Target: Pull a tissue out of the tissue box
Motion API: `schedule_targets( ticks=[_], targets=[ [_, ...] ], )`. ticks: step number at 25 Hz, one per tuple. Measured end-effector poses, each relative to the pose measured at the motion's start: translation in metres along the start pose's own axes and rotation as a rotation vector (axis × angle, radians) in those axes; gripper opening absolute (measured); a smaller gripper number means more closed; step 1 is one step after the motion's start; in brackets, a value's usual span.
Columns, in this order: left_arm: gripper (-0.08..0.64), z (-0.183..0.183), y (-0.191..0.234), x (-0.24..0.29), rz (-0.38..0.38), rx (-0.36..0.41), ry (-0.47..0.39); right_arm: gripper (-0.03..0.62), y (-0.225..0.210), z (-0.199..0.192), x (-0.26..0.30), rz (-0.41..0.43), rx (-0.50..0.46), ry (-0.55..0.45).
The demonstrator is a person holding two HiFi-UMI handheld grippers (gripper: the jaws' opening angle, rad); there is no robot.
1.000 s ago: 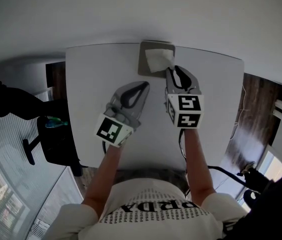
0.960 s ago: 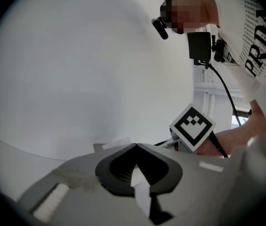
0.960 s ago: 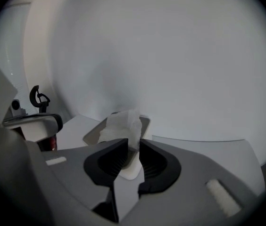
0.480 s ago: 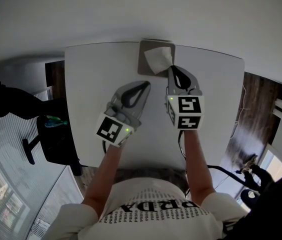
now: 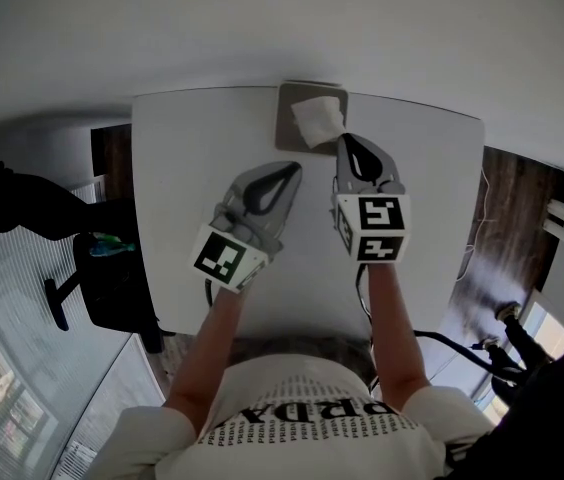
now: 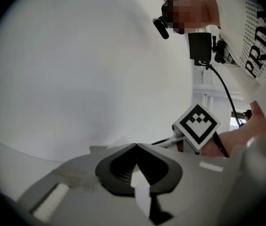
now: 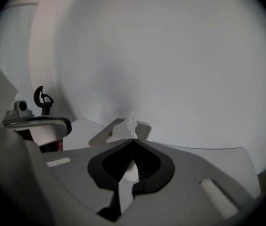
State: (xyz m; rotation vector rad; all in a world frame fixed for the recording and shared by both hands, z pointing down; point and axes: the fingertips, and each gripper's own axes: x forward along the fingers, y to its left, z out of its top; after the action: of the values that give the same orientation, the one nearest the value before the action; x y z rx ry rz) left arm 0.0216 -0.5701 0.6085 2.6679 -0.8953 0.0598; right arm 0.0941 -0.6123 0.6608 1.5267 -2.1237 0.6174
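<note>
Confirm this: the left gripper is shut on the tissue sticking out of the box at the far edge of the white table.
Wrong gripper. The right gripper is shut on the tissue sticking out of the box at the far edge of the white table, as the right gripper view shows. The left gripper is shut on nothing.

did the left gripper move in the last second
No. The left gripper stays put over the table, its tip just as far from the tissue box as before.
</note>
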Motion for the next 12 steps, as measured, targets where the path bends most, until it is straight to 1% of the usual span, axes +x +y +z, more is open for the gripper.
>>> schedule_targets(
  ticks=[5,8,12],
  targets=[
    [-0.008,0.013,-0.003,-0.002,-0.009,0.029,-0.02,0.009,0.005,0.01,-0.008,0.001,-0.01,-0.017],
    [-0.008,0.026,-0.01,-0.007,-0.001,0.011,-0.057,0.009,0.01,0.015,-0.018,0.002,-0.015,-0.028],
    [-0.008,0.033,-0.016,-0.016,-0.008,0.04,-0.055,0.009,0.016,0.023,-0.031,0.005,-0.018,-0.041]
  ],
)
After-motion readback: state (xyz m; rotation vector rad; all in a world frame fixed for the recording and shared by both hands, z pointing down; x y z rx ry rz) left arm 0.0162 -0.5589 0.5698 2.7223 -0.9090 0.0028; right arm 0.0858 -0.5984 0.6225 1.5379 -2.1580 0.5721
